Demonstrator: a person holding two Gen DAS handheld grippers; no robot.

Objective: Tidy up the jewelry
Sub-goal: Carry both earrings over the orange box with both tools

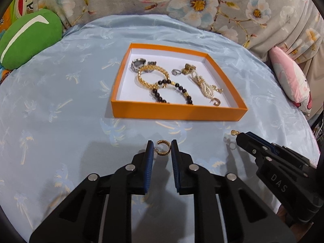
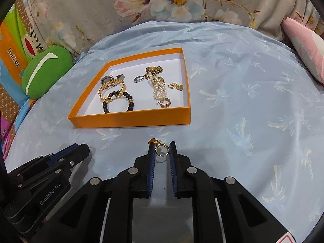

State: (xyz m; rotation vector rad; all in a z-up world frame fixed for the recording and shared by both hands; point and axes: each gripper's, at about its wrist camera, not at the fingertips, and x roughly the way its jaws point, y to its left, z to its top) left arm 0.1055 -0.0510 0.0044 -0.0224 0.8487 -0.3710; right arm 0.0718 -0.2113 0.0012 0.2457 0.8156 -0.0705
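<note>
The left hand-held gripper [image 1: 161,148] sits low over the pale blue cloth [image 1: 60,105] with its jaws apart, a small gold hoop earring [image 1: 162,147] lying between the blue pads; the left pad looks to touch the earring's post, while the right pad stands just beside the hoop. The right hand-held gripper [image 2: 161,149] is likewise parted around a gold ring [image 2: 162,149], with a small gold stud [image 2: 152,141] just off its left fingertip; whether the pads touch the ring I cannot tell.

Further away on the cloth stands a shallow orange box [image 2: 129,119] with a white floor. On its left side lie a gold chain bracelet [image 2: 111,91], a black bead bracelet [image 2: 117,101] overlapping it, and a silver ring [image 2: 110,79] behind them. On the right side lie a pearl strand [image 2: 159,90], a small silver ring with a stone [image 2: 139,79], gold studs [image 2: 175,86] and a gold hoop [image 2: 165,102] near the front wall.

A green cushion [image 1: 30,38] rests at the far left, a pink pillow [image 1: 291,79] at the far right, and floral fabric [image 1: 182,2] hangs behind
</note>
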